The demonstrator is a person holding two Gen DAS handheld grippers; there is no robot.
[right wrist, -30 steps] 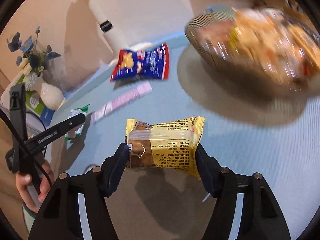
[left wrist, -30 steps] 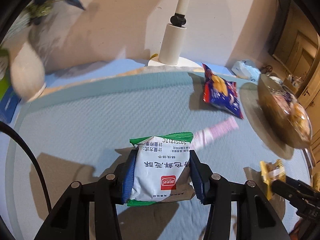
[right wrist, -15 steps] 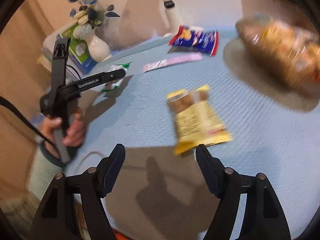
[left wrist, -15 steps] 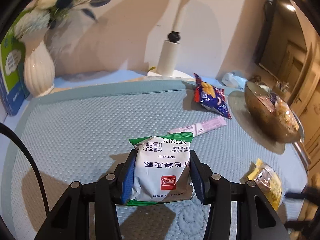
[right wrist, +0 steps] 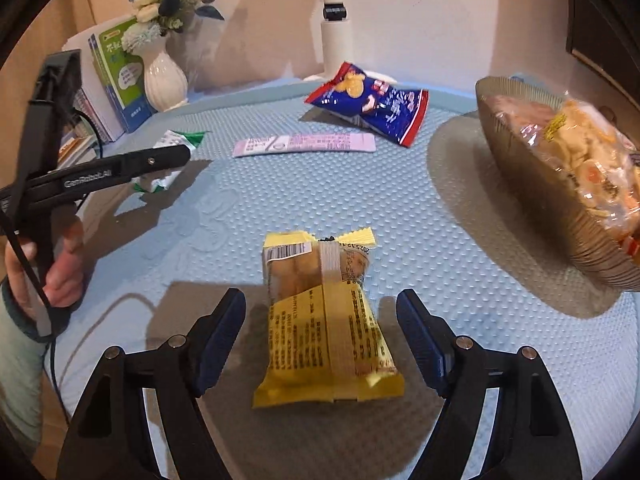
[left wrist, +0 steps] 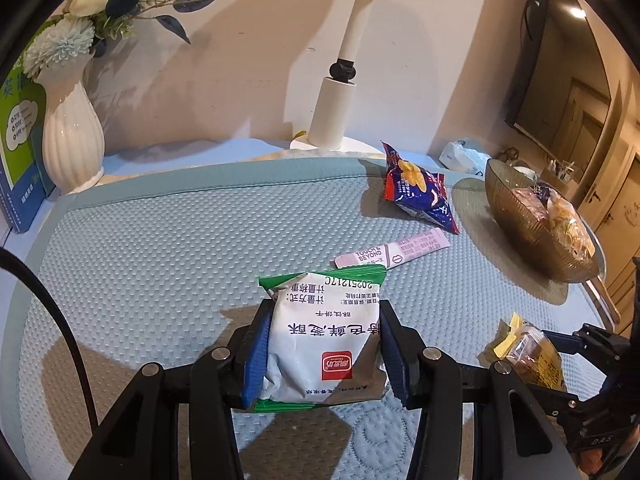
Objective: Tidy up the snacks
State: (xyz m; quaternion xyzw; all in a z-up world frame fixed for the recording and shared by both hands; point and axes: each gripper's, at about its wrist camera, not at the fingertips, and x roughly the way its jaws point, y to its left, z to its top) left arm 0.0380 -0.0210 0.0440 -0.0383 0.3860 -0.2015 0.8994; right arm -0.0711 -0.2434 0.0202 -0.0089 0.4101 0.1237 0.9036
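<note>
My left gripper (left wrist: 323,330) is shut on a white snack packet with green ends (left wrist: 320,340), held just above the blue mat. It also shows at the left of the right wrist view (right wrist: 176,156). My right gripper (right wrist: 322,320) is open, its jaws either side of a yellow snack packet (right wrist: 324,332) lying on the mat; the packet also shows in the left wrist view (left wrist: 528,352). A blue chip bag (right wrist: 370,100) and a pink stick packet (right wrist: 304,145) lie further back. A ribbed glass bowl (right wrist: 532,192) full of wrapped snacks stands at the right.
A white vase with flowers (left wrist: 72,132) and a green-and-blue box (left wrist: 18,140) stand at the back left. A white lamp base (left wrist: 332,114) stands against the back wall. The blue textured mat (left wrist: 160,240) covers the table.
My right gripper has opened and dropped the yellow packet onto the mat, then come in over it again. My left gripper still holds the white packet and has swung its view left.
</note>
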